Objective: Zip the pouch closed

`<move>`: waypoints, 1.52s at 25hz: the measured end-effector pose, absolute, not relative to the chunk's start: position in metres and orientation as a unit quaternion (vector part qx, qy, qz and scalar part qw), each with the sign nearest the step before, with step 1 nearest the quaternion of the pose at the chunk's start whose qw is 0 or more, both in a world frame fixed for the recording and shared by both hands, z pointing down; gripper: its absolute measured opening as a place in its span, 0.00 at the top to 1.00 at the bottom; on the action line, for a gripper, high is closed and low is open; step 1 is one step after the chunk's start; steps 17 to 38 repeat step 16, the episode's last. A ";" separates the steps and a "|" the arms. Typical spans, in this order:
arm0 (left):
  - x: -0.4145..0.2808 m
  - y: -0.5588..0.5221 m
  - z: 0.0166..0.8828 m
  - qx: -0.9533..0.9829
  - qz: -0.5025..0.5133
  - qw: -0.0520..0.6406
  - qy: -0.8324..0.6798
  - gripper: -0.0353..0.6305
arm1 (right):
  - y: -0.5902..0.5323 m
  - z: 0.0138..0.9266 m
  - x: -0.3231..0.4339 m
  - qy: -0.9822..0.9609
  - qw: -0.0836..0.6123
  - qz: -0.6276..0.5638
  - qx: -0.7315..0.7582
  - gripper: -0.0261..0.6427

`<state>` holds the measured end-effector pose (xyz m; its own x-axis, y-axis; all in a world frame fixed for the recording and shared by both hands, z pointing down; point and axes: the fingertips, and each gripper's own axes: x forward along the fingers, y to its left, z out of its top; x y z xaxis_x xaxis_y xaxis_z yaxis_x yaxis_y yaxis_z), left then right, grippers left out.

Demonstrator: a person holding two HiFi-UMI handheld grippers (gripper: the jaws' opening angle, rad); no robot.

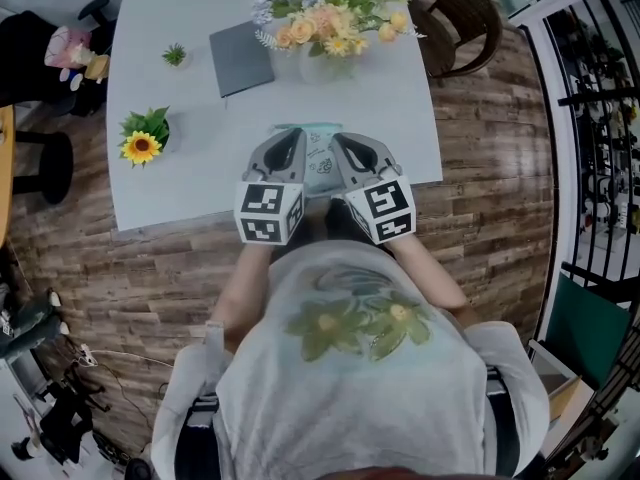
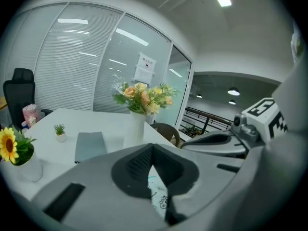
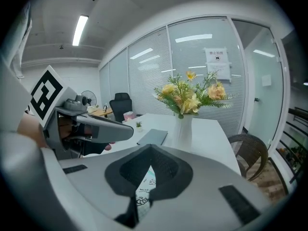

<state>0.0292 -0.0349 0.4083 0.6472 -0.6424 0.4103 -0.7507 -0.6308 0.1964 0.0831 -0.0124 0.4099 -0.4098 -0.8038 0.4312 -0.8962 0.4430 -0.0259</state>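
Note:
A pale pouch (image 1: 321, 161) printed with small doodles is held up over the near edge of the white table (image 1: 190, 183), between my two grippers. My left gripper (image 1: 297, 140) is shut on the pouch's left side and my right gripper (image 1: 338, 142) is shut on its right side. In the left gripper view the pouch's fabric (image 2: 159, 196) shows pinched between the closed jaws of the left gripper (image 2: 153, 150). The right gripper view shows the same: fabric (image 3: 143, 189) caught in the shut right gripper (image 3: 150, 153). Most of the pouch and its zip are hidden by the grippers.
On the table stand a white vase of flowers (image 1: 325, 28), a grey notebook (image 1: 240, 56), a potted sunflower (image 1: 143, 140) and a tiny green plant (image 1: 175, 55). A wicker chair (image 1: 455, 18) stands at the table's far right corner. Wooden floor lies around.

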 end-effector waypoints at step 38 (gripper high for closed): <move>0.028 -0.035 0.402 0.898 0.151 0.167 -0.377 0.94 | -0.011 0.407 0.086 -0.822 0.181 0.129 0.524 0.94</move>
